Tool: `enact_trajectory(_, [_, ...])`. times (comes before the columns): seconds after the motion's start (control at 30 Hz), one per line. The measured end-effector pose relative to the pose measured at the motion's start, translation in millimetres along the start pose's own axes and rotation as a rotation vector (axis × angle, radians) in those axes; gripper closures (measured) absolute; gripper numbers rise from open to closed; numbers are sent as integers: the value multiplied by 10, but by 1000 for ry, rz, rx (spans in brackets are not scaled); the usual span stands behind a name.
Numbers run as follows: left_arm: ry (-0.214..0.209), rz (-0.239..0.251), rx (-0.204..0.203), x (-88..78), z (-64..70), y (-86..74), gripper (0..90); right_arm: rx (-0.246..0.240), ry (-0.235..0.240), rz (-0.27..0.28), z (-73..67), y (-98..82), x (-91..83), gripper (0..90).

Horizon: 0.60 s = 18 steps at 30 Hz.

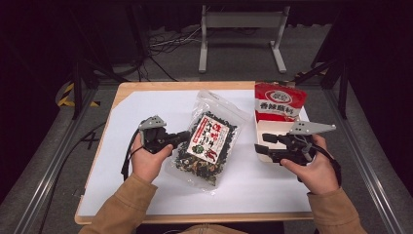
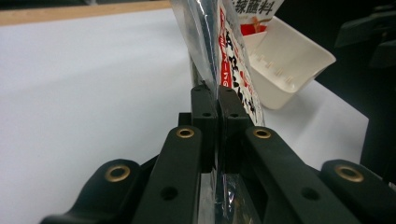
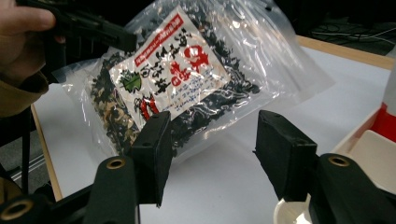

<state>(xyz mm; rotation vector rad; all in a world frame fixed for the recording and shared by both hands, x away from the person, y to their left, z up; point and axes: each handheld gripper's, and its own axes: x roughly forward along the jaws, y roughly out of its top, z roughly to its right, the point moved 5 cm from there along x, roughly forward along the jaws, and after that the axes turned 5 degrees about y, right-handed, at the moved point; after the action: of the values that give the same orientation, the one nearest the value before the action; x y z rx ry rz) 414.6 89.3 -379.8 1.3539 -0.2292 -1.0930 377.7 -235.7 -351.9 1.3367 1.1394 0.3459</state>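
A clear bag of dark dried greens with a white and red label (image 1: 209, 141) is raised off the white sheet at its left side. My left gripper (image 1: 182, 138) is shut on that left edge; in the left gripper view the two pads (image 2: 217, 100) pinch the clear film of the bag (image 2: 229, 42), which rises between them. My right gripper (image 1: 260, 144) stands open to the right of the bag, beside the white tray (image 1: 258, 127). In the right gripper view its jaws (image 3: 212, 140) are spread with nothing between them, and the bag (image 3: 187, 74) lies beyond them.
A red and white pouch (image 1: 278, 101) stands in the white tray at the table's right side. A white sheet (image 1: 146, 112) covers the wooden tabletop (image 1: 175, 86). Cables and a metal stand lie on the floor beyond the far edge.
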Motion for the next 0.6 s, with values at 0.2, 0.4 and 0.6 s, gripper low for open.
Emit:
enact_trajectory(0.2, [-6, 53, 28, -131, 49, 66, 878, 55, 45, 1, -57, -46, 181, 419])
enact_trajectory(0.4, [-22, 113, 75, -280, 186, 158, 879, 87, 58, 6, -82, -87, 364, 378])
enact_trajectory(0.6, [-58, 151, 124, -375, 344, 214, 880, 92, 85, 13, -133, -118, 496, 337])
